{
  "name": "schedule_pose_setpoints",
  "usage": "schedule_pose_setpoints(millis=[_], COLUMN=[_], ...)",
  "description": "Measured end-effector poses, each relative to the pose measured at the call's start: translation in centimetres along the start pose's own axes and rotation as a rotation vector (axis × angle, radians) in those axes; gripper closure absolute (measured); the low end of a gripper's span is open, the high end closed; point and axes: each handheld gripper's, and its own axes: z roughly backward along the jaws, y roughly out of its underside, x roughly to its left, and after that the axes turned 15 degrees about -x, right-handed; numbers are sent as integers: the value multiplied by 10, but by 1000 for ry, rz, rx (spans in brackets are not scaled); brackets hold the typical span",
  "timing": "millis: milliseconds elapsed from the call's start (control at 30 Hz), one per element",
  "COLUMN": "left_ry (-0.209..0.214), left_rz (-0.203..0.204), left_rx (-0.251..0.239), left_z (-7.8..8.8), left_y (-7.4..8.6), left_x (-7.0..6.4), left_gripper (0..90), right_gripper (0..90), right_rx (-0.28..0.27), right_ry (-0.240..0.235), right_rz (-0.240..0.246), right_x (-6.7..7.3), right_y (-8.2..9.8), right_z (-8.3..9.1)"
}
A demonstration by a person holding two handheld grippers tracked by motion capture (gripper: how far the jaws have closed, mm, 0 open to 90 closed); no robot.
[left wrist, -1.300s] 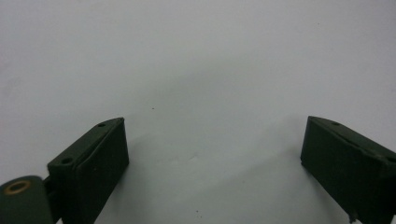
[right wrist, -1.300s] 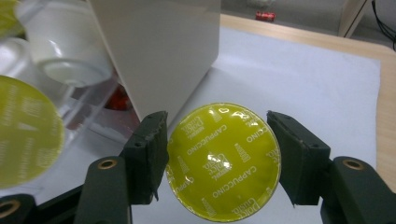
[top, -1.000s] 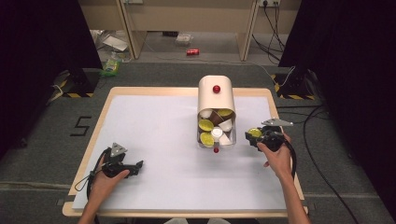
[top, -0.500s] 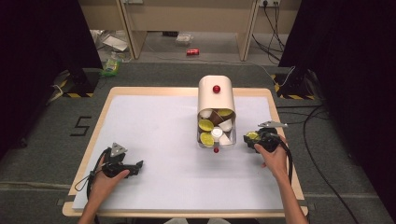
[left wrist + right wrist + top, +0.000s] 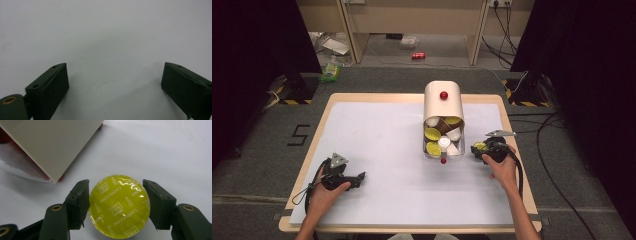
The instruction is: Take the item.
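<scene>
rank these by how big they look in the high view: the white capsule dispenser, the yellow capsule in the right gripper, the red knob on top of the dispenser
1. white capsule dispenser, by far the largest.
2. yellow capsule, clamped in the right gripper.
3. red knob, slightly smaller than the capsule; the gap is small, so that order is unsure.

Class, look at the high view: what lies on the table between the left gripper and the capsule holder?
Nothing: in the high view, bare white table separates the left gripper from the capsule holder.

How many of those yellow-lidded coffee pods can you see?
4: one in the right gripper, three in the container at and. More may be hidden inside.
</scene>
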Motion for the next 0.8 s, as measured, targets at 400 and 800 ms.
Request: schedule_pose_setpoints(millis=[400, 800], left_ry=[0, 0], left_rz=[0, 0], left_rx=[0, 0], left_z=[0, 0], left_y=[0, 0], left_x=[0, 0], left_gripper=[69, 69], right_gripper=[358, 262], right_rx=[12, -15], right_ry=[-4, -8], right_rz=[1, -21], right_x=[0, -1], right_y=[3, -2], right_z=[-2, 8])
